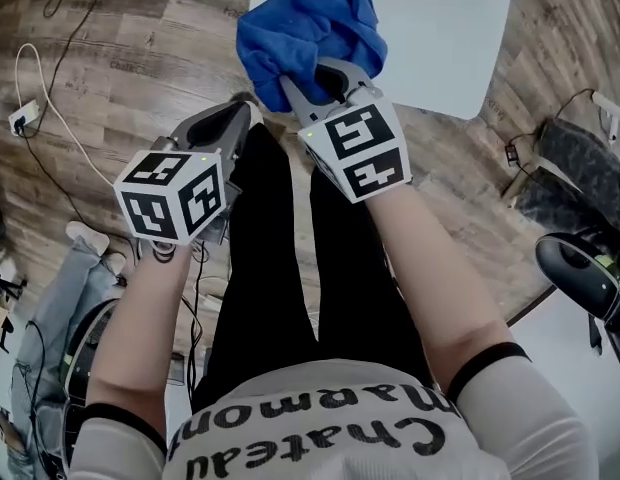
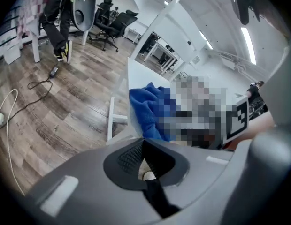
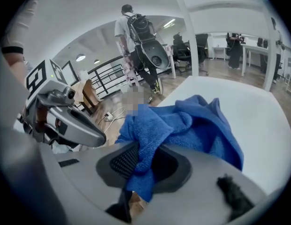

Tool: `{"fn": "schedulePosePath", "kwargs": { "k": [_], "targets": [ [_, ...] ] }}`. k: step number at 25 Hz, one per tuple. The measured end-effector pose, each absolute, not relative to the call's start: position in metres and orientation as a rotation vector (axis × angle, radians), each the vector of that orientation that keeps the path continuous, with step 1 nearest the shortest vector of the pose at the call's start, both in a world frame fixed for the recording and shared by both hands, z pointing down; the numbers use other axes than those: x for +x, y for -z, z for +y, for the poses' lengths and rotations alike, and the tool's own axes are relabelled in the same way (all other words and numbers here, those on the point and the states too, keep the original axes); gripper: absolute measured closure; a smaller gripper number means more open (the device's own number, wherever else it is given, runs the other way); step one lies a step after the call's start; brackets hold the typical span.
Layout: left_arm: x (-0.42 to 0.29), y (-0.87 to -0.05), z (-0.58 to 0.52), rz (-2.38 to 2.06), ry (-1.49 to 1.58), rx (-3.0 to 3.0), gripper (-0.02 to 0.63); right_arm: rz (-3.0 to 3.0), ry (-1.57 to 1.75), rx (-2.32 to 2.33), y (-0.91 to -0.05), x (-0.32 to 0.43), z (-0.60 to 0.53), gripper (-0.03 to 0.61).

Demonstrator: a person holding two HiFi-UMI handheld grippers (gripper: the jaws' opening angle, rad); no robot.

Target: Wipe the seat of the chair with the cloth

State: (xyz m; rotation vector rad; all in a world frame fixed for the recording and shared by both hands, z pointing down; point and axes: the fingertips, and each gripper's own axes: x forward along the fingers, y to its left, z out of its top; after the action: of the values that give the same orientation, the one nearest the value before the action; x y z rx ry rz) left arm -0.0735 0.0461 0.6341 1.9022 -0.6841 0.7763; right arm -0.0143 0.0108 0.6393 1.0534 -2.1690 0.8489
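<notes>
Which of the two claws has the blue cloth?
The right claw: it is shut on the cloth over the white seat. The left claw is shut and holds nothing.

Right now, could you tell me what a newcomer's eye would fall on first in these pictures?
The bright blue cloth stands out first, bunched at the near edge of the white seat at the top of the head view, with a fold pinched in the right claw. Next comes the left claw, shut on nothing, just left of it above the wooden floor.
</notes>
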Motion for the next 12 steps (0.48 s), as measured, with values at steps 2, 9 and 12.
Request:
{"fn": "schedulePosePath", "kwargs": {
  "k": [2,9,12],
  "targets": [
    [-0.061,-0.633,0.043,-0.751,-0.738,1.859,0.606,-2.176,-0.853,1.03,-0.64,0.002,0.017,0.494],
    [0.014,-0.632,0.054,-0.732,-0.798,1.86,0.606,-2.167,-0.853,1.086,-0.64,0.09,0.045,0.494],
    [0.05,-0.628,0.058,-0.712,-0.798,1.865,0.605,-2.153,-0.884,1.133,-0.639,0.126,0.055,0.494]
  ]
}}
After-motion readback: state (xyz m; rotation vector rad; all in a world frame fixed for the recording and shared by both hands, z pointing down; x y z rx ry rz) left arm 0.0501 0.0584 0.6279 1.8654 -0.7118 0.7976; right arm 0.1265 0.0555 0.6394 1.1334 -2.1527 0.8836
